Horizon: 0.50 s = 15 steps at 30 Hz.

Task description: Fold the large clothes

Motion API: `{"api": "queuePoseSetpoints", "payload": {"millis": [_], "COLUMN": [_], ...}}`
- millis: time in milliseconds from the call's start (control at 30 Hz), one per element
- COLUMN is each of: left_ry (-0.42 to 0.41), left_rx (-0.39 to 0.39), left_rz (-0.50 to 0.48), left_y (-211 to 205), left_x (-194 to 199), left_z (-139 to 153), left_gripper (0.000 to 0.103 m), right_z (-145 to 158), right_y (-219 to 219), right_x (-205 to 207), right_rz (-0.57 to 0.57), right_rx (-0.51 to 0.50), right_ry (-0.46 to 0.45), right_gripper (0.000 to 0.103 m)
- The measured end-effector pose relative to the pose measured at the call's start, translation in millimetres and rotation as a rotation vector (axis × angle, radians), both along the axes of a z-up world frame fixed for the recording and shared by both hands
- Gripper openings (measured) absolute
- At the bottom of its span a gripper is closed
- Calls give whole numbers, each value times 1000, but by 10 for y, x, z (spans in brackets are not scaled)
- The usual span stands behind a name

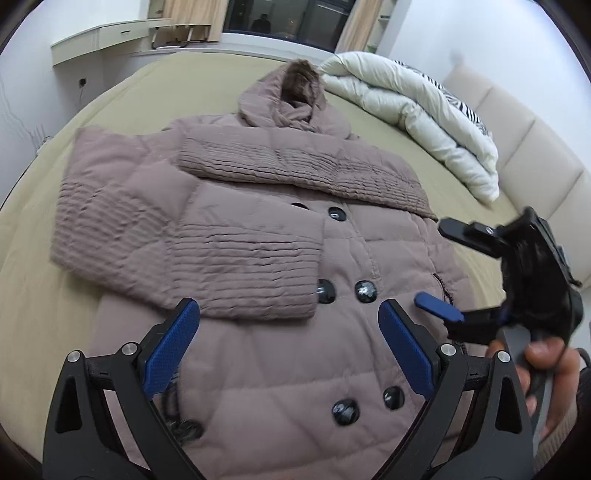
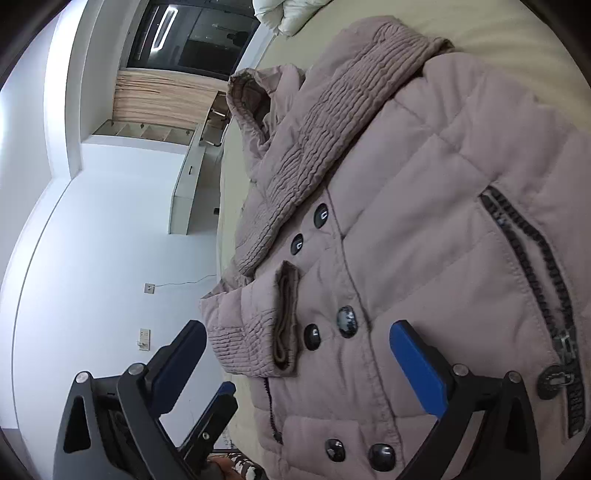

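A puffy mauve hooded coat (image 1: 280, 362) lies front up on the bed, buttoned, its hood (image 1: 295, 96) at the far end. Both sleeves are folded across the chest, the nearer sleeve (image 1: 240, 266) below the farther sleeve (image 1: 295, 162). My left gripper (image 1: 288, 314) hovers open over the coat's middle, nothing between its blue pads. My right gripper (image 1: 432, 262) is open above the coat's right edge, held by a hand (image 1: 546, 354). In the right wrist view the right gripper (image 2: 297, 332) stands open over the coat (image 2: 424, 184) near the sleeve cuff (image 2: 286, 317), gripping nothing.
The beige bed sheet (image 1: 37, 314) surrounds the coat. A white duvet (image 1: 406, 110) is bunched at the far right beside a padded headboard (image 1: 524, 147). A pale desk (image 1: 110, 37) and a dark window (image 1: 288, 18) stand beyond the bed.
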State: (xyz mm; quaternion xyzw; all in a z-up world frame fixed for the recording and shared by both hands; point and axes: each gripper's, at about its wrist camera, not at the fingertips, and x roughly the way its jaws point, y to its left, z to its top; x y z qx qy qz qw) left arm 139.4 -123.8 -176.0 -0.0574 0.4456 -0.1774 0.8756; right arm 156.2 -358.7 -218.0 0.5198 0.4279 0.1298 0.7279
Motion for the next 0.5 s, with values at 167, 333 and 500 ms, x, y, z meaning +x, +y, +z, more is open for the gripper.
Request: {"api": "queuePoseSetpoints", "payload": {"millis": [167,333,500], "left_ry": [-22,-54,-89], "left_rx": [3,-13,-10], "left_rz": [186,301,347], "left_y": [792,1376,1612], "left_x": [-315,-411,-467], "left_z": [172,269,289], "left_gripper": [98,98,98], "right_z": [-74,-365,-605], "right_y": [462,1110,1241], "right_x": [278,339,485], "right_rz": [153,243,134], "right_rx": [114,228,246], "right_ry": [75,206,262], "right_gripper": [88,87,79]}}
